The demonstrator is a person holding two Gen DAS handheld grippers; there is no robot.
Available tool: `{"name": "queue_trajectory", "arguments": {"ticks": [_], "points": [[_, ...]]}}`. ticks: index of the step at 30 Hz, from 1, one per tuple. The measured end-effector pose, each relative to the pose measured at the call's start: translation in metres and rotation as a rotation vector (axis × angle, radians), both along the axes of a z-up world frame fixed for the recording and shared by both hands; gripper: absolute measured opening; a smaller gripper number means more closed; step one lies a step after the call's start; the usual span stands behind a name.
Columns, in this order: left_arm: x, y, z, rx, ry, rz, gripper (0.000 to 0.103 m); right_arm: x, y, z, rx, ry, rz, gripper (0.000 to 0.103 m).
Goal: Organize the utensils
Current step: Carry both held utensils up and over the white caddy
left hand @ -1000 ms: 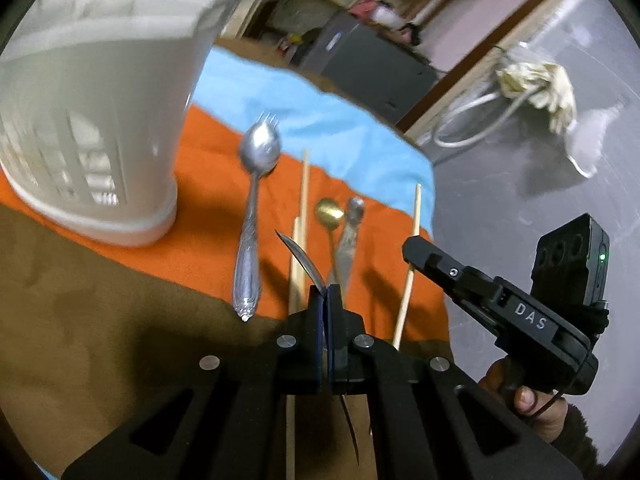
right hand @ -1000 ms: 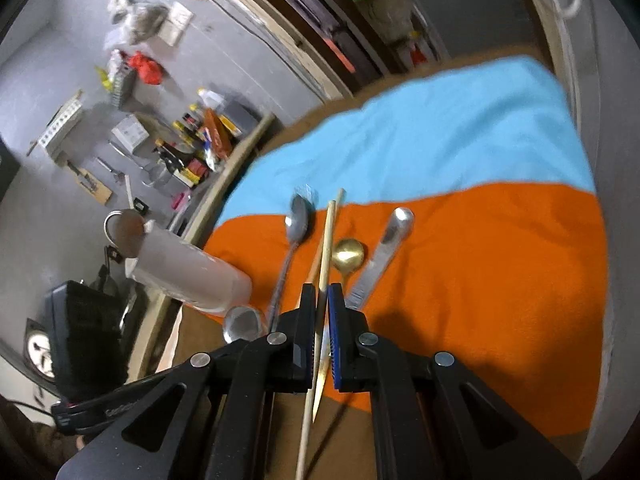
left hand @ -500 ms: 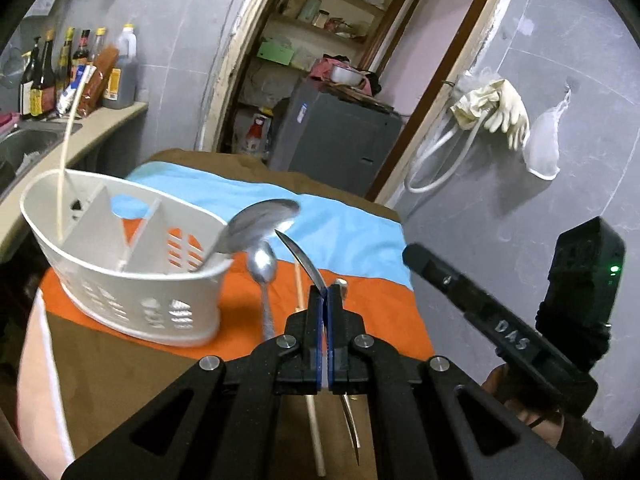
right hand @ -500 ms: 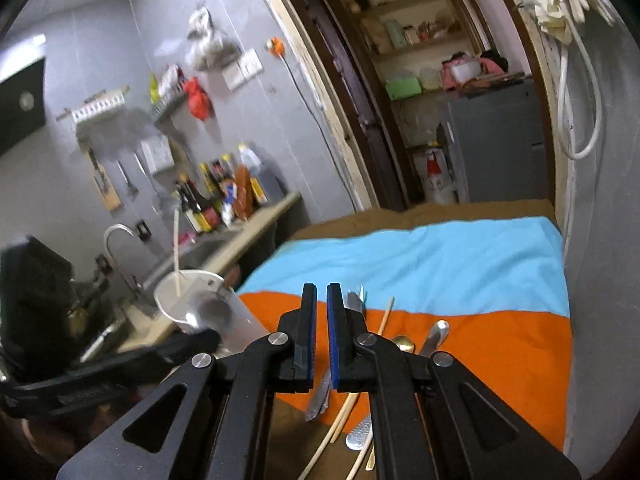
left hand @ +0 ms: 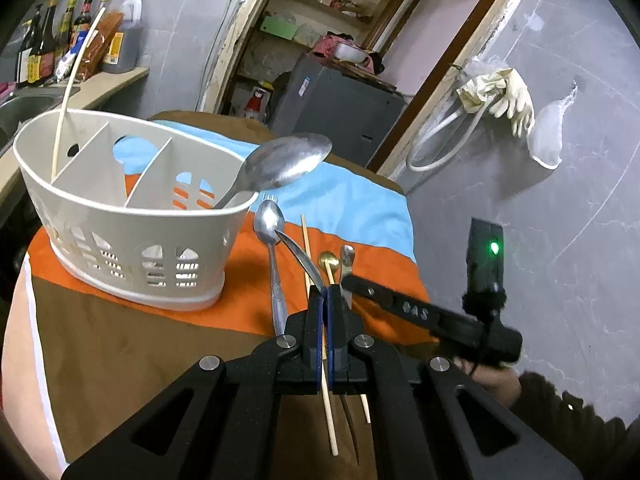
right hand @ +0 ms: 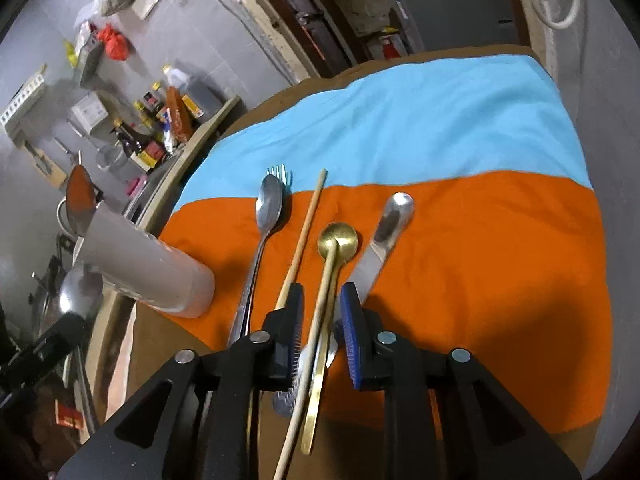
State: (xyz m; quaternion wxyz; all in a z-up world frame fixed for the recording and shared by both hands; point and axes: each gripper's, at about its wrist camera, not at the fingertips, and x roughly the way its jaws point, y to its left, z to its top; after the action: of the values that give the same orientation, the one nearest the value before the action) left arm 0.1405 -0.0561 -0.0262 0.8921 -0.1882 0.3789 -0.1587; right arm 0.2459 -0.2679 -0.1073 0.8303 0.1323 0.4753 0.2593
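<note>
My left gripper (left hand: 325, 292) is shut on a silver spoon (left hand: 298, 254), seen edge-on, held above the table. A white divided caddy (left hand: 132, 224) stands on the orange cloth at left, with a large spoon (left hand: 280, 164) in its right compartment and a chopstick (left hand: 72, 80) in its left one. My right gripper (right hand: 320, 300) is open, low over the cloth, its jaws astride a gold spoon (right hand: 334, 248) and a chopstick (right hand: 304, 236). A silver spoon (right hand: 268, 208), a fork (right hand: 278, 170) under it and a knife (right hand: 380, 240) lie alongside.
The table has an orange cloth (right hand: 500, 248) in front and a blue cloth (right hand: 420, 120) behind. A counter with bottles (left hand: 60, 40) and a sink is to the left. A grey wall is close on the right.
My left gripper lifted away from the table with the spoon and now looks across at the caddy. My right gripper opened and came down over the gold spoon and chopstick.
</note>
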Motion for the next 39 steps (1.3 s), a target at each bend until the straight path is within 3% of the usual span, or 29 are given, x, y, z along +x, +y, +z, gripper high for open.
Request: {"name": "queue_trajectory", "arguments": {"ticks": [8,16,19,21,25,28,31,39], "points": [[0.000,-0.004,-0.007,0.001,0.011,0.000,0.000,0.048,0.034,-0.010,-0.064,0.025,0.078,0.023],[0.002,-0.007,-0.009,-0.006,0.016,0.013,0.000,0.068,0.059,-0.010,-0.164,0.031,0.146,0.023],[0.001,-0.008,-0.010,-0.005,0.019,0.018,0.000,0.075,0.062,-0.011,-0.188,0.048,0.141,0.020],[0.001,-0.008,-0.010,-0.006,0.022,0.023,0.000,0.080,0.060,-0.011,-0.199,0.072,0.118,0.010],[0.000,-0.007,-0.011,-0.005,0.026,0.035,0.000,0.078,0.064,-0.010,-0.222,0.075,0.105,0.009],[0.000,-0.005,-0.007,-0.005,0.021,0.041,0.000,0.077,0.047,-0.007,-0.031,0.116,0.055,0.005],[-0.002,-0.002,0.000,-0.009,0.003,0.037,0.000,0.063,0.030,0.010,0.078,0.052,0.017,0.004],[-0.007,0.015,0.025,-0.040,-0.043,0.038,0.000,0.010,0.009,0.073,0.177,-0.209,0.003,0.003]]}}
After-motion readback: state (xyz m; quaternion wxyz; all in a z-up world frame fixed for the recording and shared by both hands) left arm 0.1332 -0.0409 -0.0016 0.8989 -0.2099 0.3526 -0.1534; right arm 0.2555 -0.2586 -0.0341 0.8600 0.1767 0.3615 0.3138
